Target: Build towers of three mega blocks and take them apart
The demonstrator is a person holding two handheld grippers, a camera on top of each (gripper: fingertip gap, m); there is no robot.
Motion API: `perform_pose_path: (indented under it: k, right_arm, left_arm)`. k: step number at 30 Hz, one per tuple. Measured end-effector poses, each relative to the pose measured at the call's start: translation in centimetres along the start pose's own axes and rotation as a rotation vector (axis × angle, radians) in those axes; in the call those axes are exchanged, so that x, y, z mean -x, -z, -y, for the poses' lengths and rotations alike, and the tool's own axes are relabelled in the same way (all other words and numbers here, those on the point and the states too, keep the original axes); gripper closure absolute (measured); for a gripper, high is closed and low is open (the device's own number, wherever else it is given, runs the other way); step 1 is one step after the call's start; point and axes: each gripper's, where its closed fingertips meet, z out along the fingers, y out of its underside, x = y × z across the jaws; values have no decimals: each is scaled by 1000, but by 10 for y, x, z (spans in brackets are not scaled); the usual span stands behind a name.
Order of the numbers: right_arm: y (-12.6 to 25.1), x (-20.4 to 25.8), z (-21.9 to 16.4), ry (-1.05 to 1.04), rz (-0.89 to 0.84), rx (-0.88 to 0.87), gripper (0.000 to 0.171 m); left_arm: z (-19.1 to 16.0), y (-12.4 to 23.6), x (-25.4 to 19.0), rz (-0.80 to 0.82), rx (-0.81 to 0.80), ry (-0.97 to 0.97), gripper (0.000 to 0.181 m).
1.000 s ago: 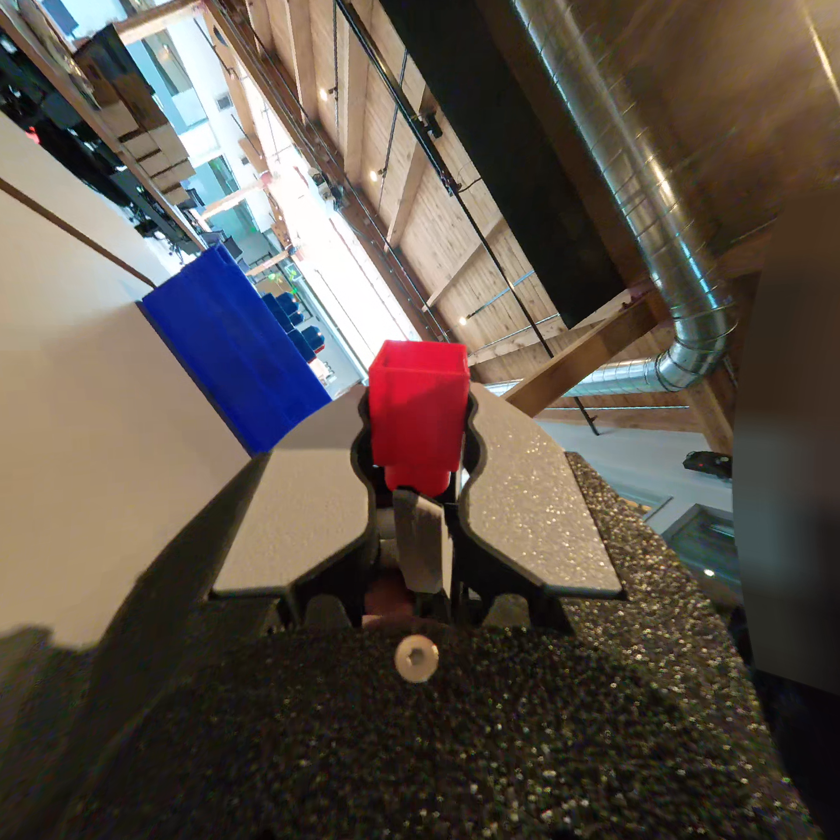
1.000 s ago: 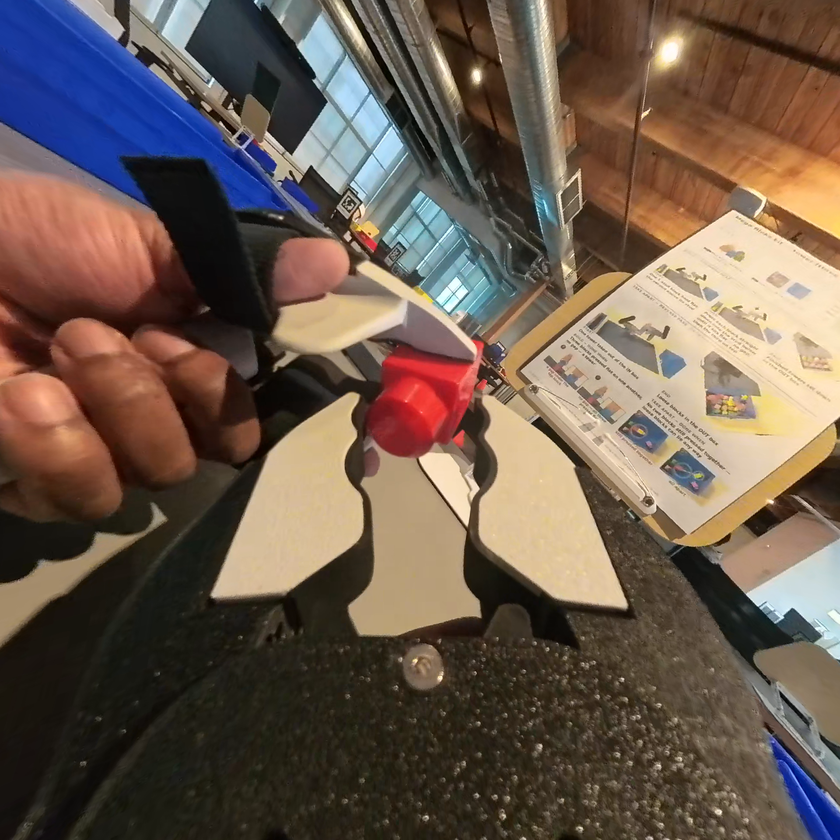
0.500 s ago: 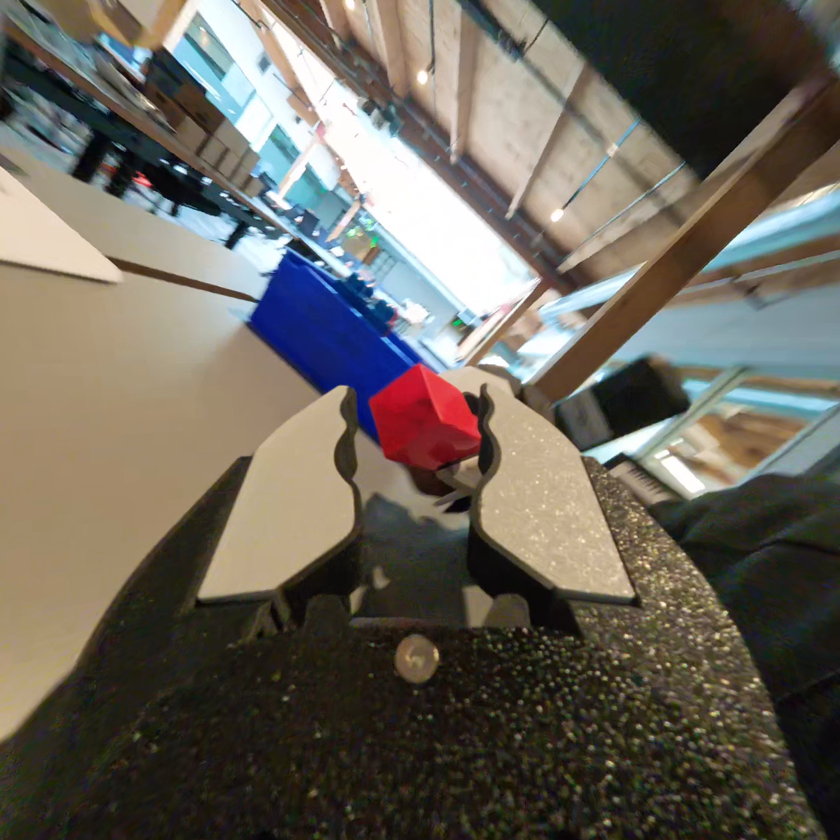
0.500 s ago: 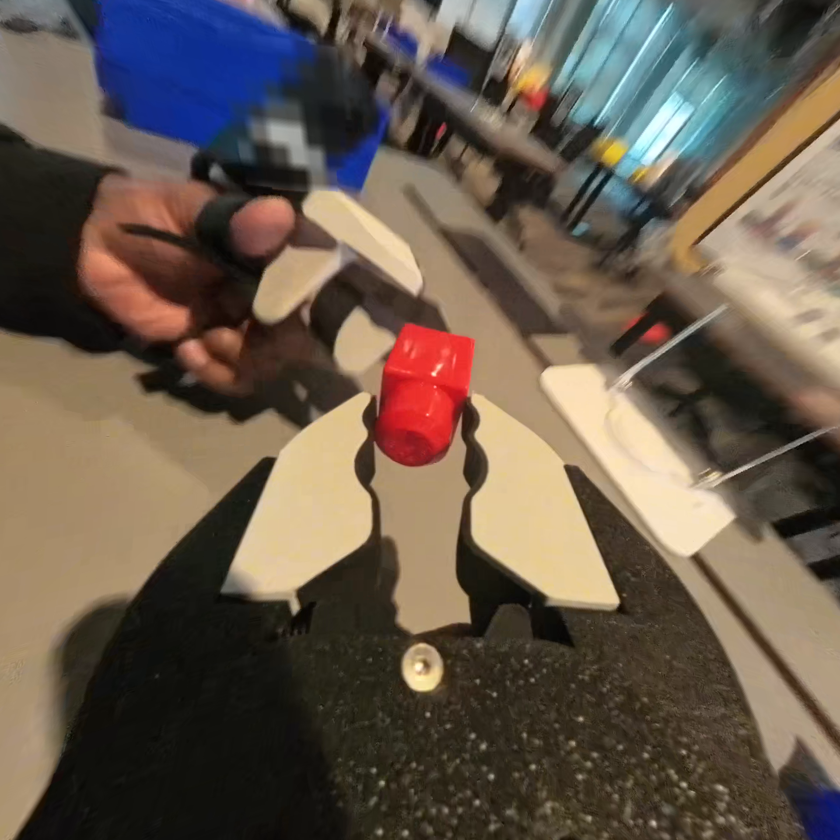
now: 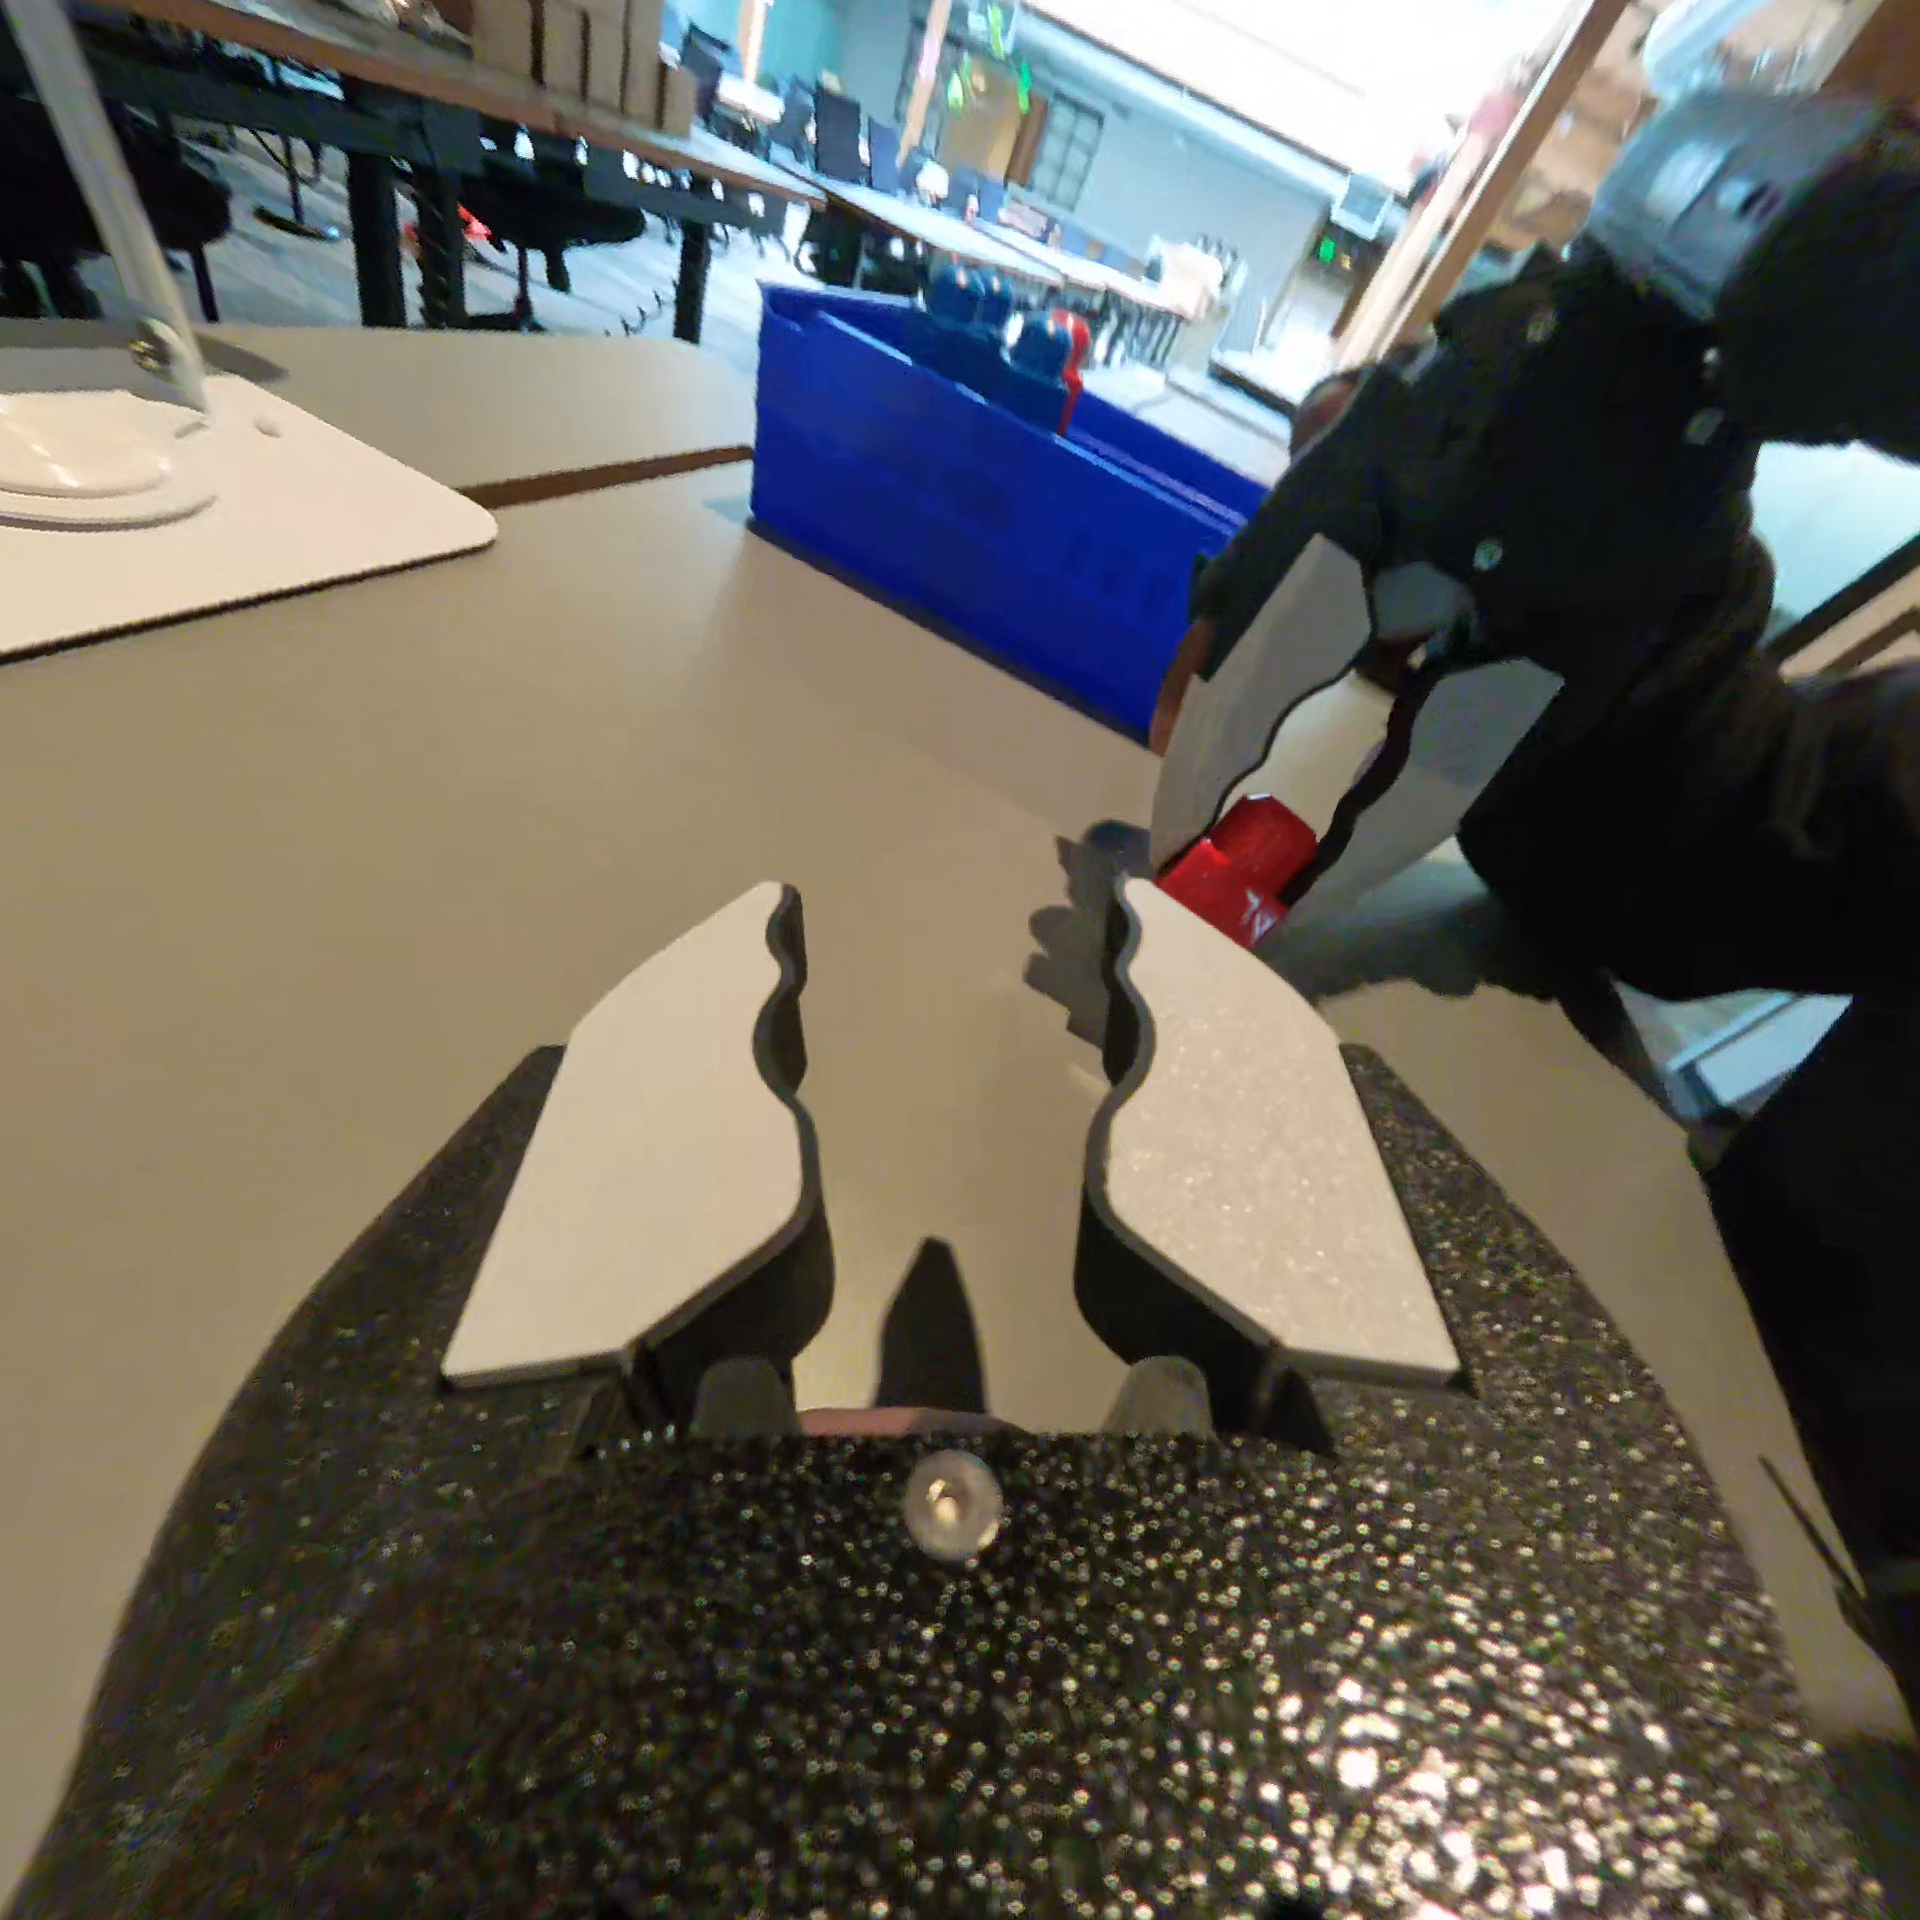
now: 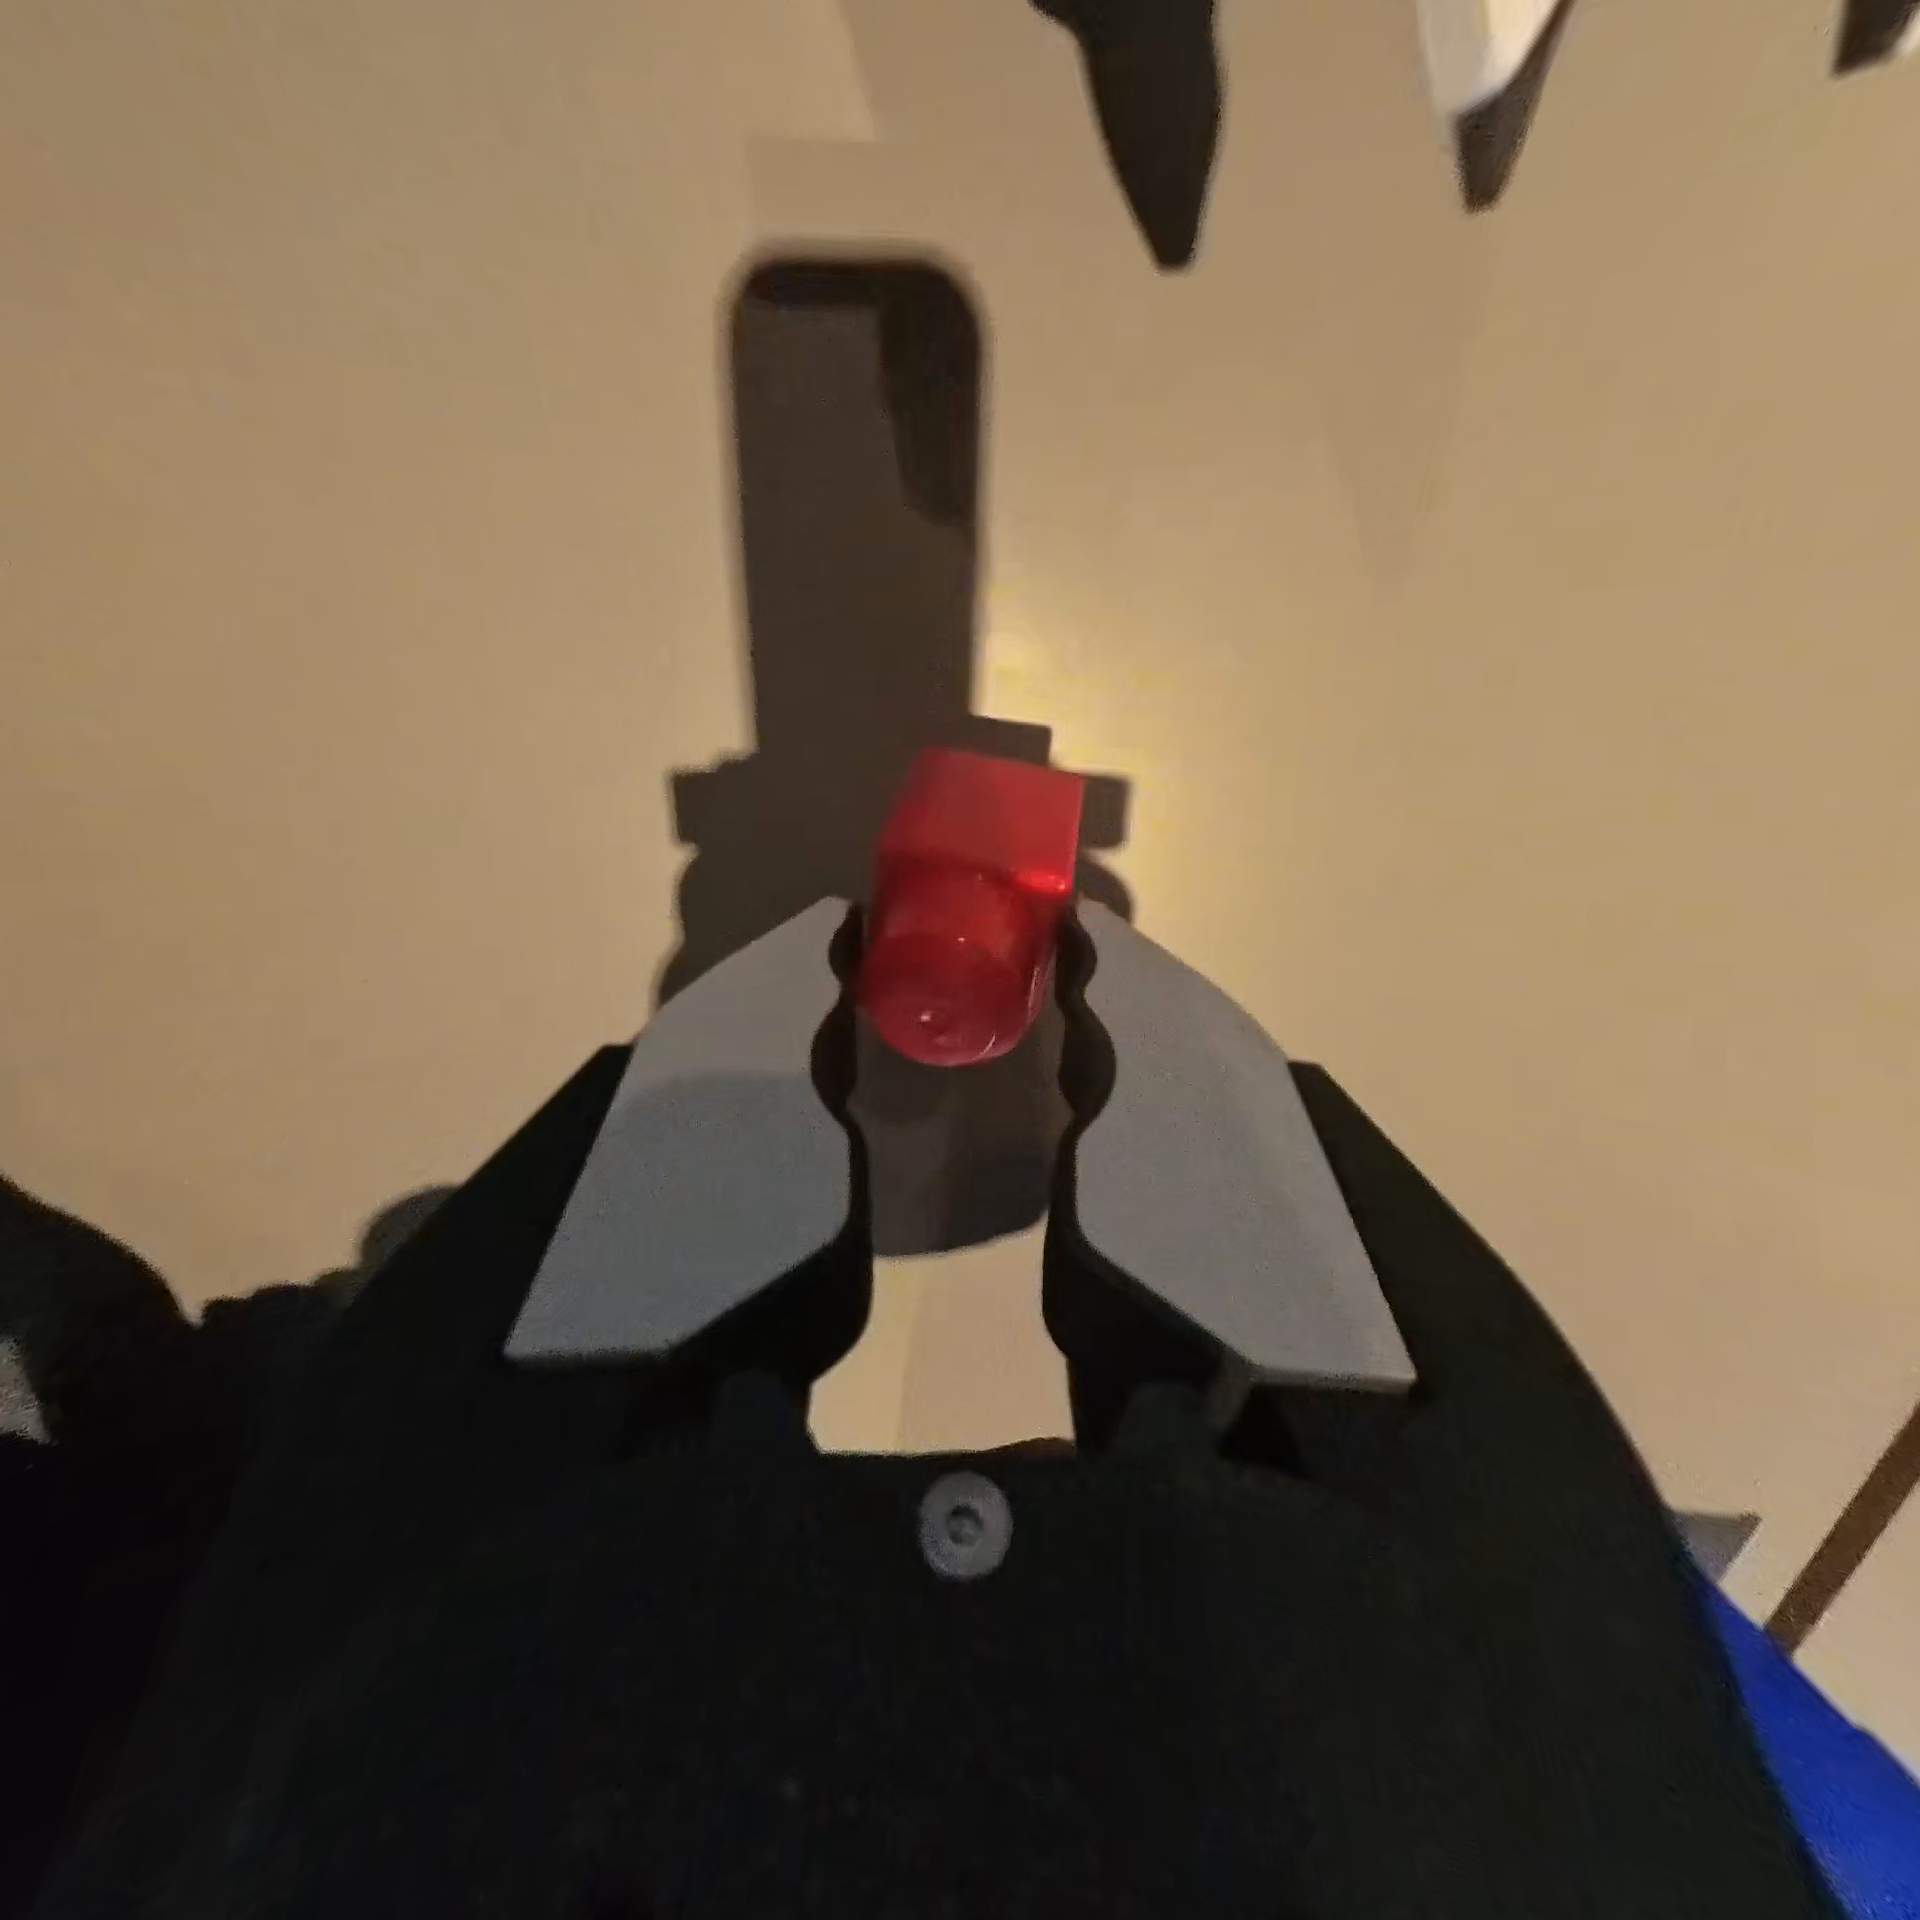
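My right gripper point(image 6: 958, 925) is shut on a single red mega block point(image 6: 971, 904), stud towards the camera, pointing down at the beige table point(image 6: 364, 623). In the left wrist view the same red block point(image 5: 1236, 868) sits between the right gripper's tips point(image 5: 1252, 883), at or just above the table surface; I cannot tell if it touches. My left gripper point(image 5: 951, 920) is open and empty, low over the table, a short way left of the block.
A blue bin point(image 5: 935, 499) with several blue and red blocks point(image 5: 1013, 332) stands at the back of the table. A white base plate point(image 5: 208, 499) lies at the far left. A blue corner point(image 6: 1839, 1745) shows at lower right of the right wrist view.
The left gripper let go of the red block and opened. The right gripper took the block, swung from pointing up to pointing down, and lowered it to the table.
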Motion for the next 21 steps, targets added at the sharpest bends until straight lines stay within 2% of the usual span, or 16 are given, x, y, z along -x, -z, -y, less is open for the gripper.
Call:
perform_pose_path:
  k: [4,10,15,18,21]
  right_arm:
    - [-17,4,1,30,63,51,135]
    - [-23,1,10,40,55,2,136]
    - [-15,-2,13,41,32,-73,124]
    - [-5,-5,15,32,-2,-165,117]
    - [16,-12,32,53,-80,-383,115]
  left_arm:
    - [-9,-4,-8,-16,65,-55,125]
    - [-12,-6,-13,-45,80,-45,125]
    - [-12,-6,-14,-54,80,-45,125]
    - [-11,-6,-14,-58,75,-42,125]
    - [-10,-5,-15,-61,66,-45,125]
